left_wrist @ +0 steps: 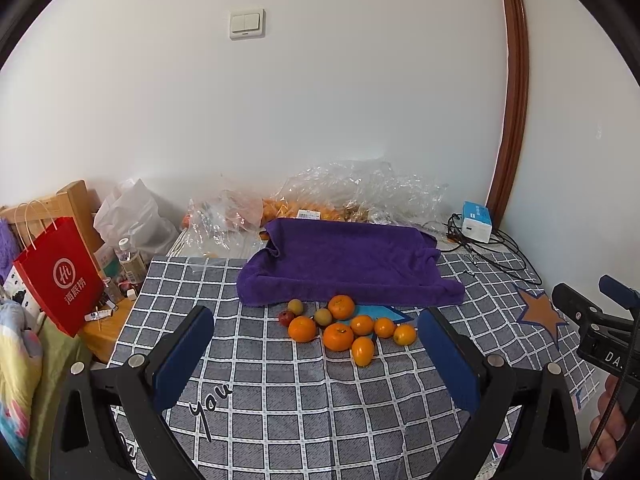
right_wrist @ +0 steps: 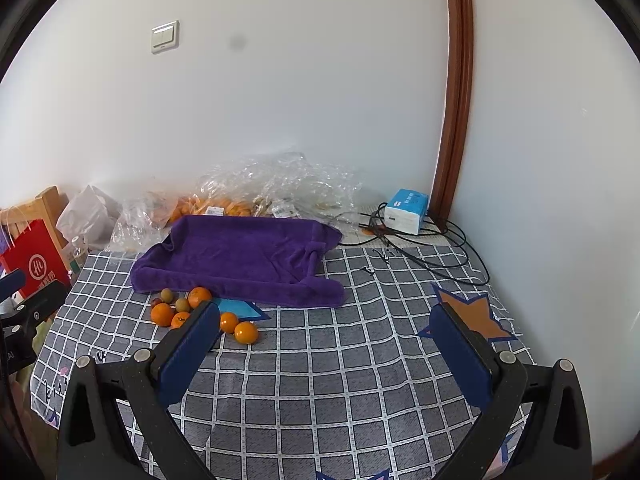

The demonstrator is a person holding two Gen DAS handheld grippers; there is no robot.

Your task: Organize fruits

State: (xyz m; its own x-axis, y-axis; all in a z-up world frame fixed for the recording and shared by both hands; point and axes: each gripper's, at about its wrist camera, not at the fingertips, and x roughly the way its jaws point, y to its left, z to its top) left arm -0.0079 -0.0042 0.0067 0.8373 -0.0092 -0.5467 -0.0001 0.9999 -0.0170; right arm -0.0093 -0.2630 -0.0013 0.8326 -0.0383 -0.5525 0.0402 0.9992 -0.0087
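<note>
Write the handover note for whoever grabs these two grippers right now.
Left gripper: open, empty, held above the checked cloth, facing the fruit.
Right gripper: open, empty, with the fruit off to its left.
Fruit pile: oranges and a few small greenish and red fruits, loose at the near edge of the purple towel.
Done: nothing sorted.
Left: grouping all the fruit.

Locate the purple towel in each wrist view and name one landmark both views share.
Left wrist view: the purple towel lies centre frame, just beyond the pile of oranges.
Right wrist view: the purple towel sits left of centre, behind the oranges.
Shared landmark: the blue and white box by the wooden door frame.
</note>
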